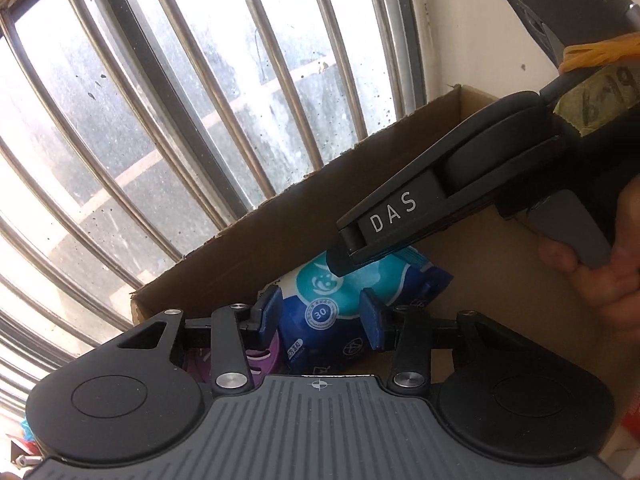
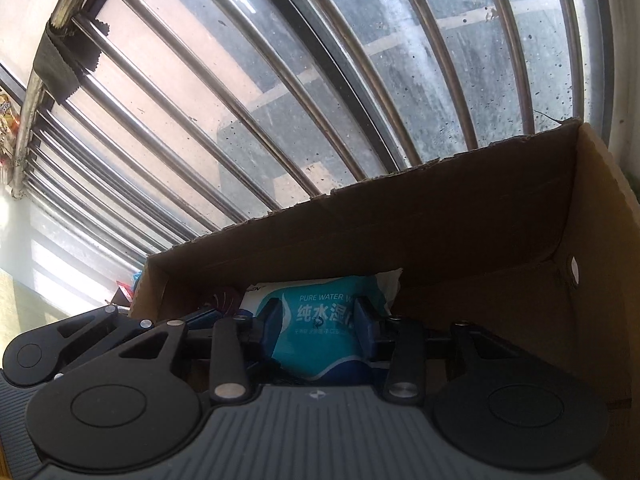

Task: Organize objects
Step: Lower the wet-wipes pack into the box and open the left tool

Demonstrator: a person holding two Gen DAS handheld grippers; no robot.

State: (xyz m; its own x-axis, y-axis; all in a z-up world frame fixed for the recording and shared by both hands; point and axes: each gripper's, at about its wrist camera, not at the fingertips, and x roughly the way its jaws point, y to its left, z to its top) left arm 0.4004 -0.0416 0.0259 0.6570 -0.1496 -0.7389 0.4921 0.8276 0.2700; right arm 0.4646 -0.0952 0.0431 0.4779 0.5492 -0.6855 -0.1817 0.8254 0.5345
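While inside cardboard box (image 2: 460, 220), both grippers' fingers (image 2: 362, 312) flank wipes pack (image 2: 320, 320).

The wet wipes pack (image 2: 320, 320) reads "PURE WATER" above the Chinese characters "纯水湿". From the left wrist view its round badge shows "30". The right gripper (image 1: 340, 262) bears "DAS" in white letters.

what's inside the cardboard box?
In the cardboard box: a blue wet wipes pack and a purple round thing beside it. The grippers cover the rest of the floor.
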